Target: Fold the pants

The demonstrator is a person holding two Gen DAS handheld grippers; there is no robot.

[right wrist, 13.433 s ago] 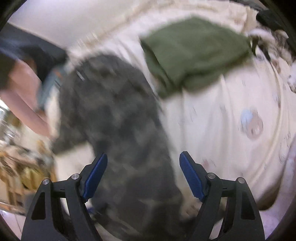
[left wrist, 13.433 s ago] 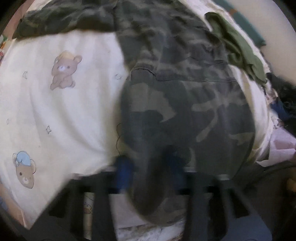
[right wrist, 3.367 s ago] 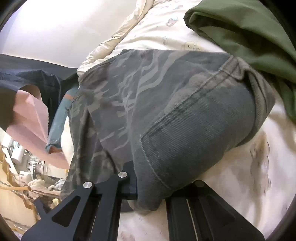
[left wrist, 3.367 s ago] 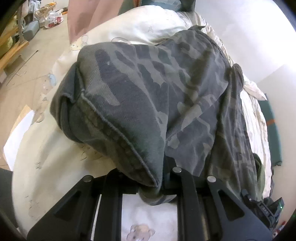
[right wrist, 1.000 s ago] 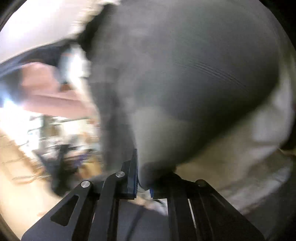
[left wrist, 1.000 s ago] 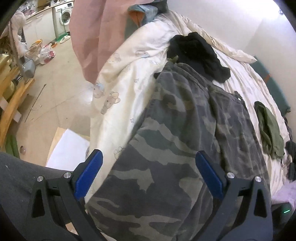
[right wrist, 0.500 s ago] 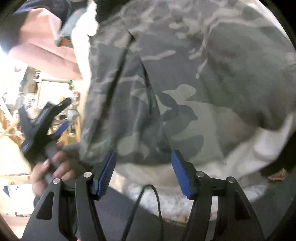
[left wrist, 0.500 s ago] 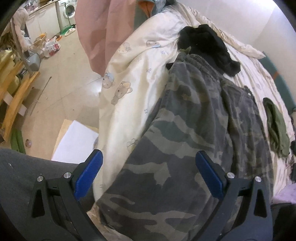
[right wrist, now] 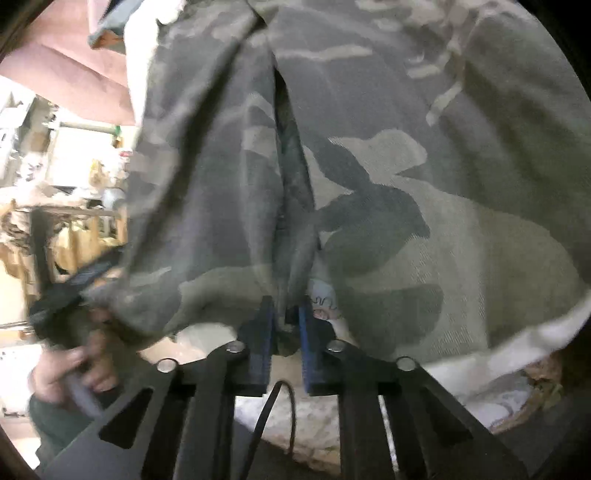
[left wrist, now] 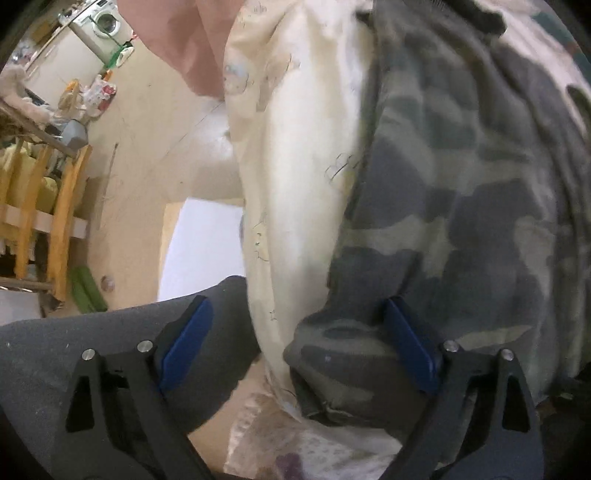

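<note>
**Camouflage pants at the bed's near edge, one gripper clamped on them**

Camouflage pants (left wrist: 461, 177) lie spread along a cream bedsheet (left wrist: 299, 166) printed with small cartoon figures, running from the near edge of the bed away to the far side. The left gripper (left wrist: 295, 343) is spread wide, its blue pads (left wrist: 184, 339) on either side of the near corner of the fabric and the sheet's edge, gripping nothing. The right gripper (right wrist: 284, 332) has its jaws drawn narrow, pinching a bunched fold of the pants (right wrist: 369, 166) at their near hem. To the left in the right wrist view, a blurred hand (right wrist: 74, 369) holds the other tool. Beyond the bed's left side are a pale floor (left wrist: 147, 147), a wooden rack (left wrist: 55, 203) and a washing machine (left wrist: 99, 26).
</note>
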